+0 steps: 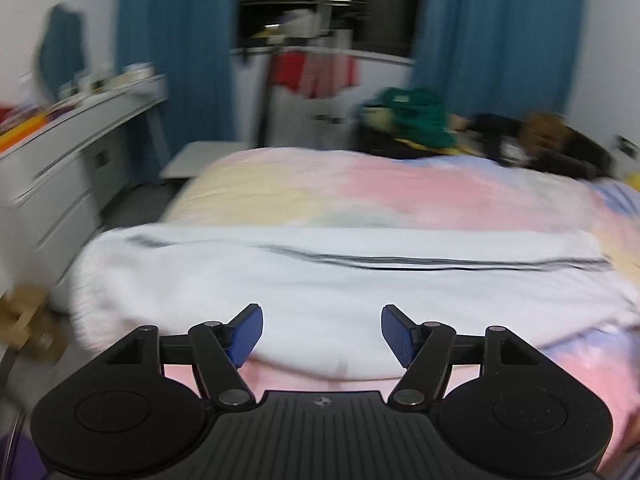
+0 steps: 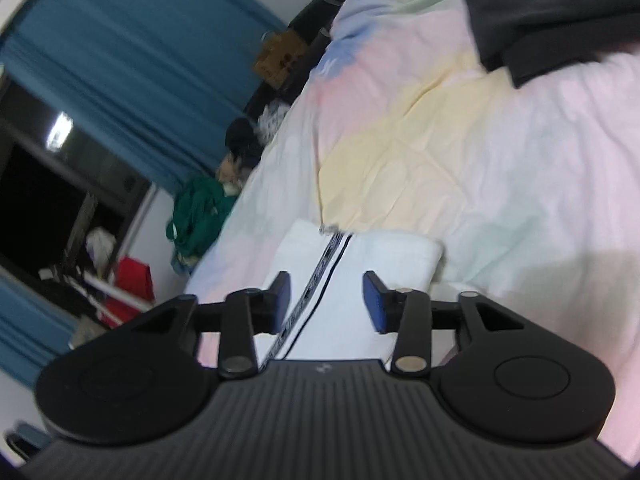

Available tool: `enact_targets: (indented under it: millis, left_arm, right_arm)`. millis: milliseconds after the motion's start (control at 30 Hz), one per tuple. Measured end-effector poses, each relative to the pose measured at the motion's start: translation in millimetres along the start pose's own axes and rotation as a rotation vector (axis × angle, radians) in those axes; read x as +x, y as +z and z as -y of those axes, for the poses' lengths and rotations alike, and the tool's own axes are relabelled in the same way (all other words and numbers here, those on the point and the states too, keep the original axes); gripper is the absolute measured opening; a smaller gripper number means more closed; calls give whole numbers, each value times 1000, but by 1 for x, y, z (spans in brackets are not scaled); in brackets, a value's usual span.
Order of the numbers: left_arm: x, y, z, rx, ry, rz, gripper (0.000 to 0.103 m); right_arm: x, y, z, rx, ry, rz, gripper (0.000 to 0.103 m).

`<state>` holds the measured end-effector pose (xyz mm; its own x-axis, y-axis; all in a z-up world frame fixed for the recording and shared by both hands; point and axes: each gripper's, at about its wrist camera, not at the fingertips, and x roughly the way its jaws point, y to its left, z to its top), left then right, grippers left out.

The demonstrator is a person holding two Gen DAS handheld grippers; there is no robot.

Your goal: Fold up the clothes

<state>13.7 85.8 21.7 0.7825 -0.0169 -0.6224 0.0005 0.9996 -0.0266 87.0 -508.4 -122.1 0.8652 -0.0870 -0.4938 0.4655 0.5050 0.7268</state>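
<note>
A: Where do you have the white garment (image 1: 340, 280)?

B: It lies on the pastel bedspread (image 1: 360, 192), folded into a long band with a dark stripe running along it. From your left wrist view it stretches across the bed just ahead of the fingers.

A: And your left gripper (image 1: 322, 334)?

B: Released. Its 2 blue pads stand wide apart above the near edge of the garment, holding nothing.

A: Your right gripper (image 2: 326, 302)?

B: Also released, pads apart over the white garment (image 2: 352, 276), with the stripe passing between them. That view is tilted.

A: Anything else on the bed?

B: A dark garment (image 2: 552, 12) lies well apart, and a green heap (image 1: 416, 116) sits beyond the far edge.
</note>
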Motion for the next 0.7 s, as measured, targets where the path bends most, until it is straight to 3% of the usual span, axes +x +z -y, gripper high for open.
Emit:
enact_targets:
  millis: [133, 200, 333, 433, 567, 700]
  left_arm:
    - [27, 5, 71, 61, -109, -21, 68]
    - [46, -1, 110, 140, -162, -23, 72]
    - [93, -24, 180, 342, -286, -28, 72]
    - [124, -46, 205, 419, -340, -57, 72]
    - [149, -74, 217, 540, -309, -40, 73]
    - [163, -90, 218, 597, -258, -3, 72]
  right_arm:
    - [3, 0, -5, -20, -31, -4, 47]
    - [5, -1, -7, -30, -46, -7, 47]
    - [20, -4, 9, 68, -21, -78, 47]
    - [35, -12, 25, 113, -49, -130, 47]
    - [56, -23, 47, 174, -87, -199, 47]
    - [71, -24, 47, 181, -81, -158, 46]
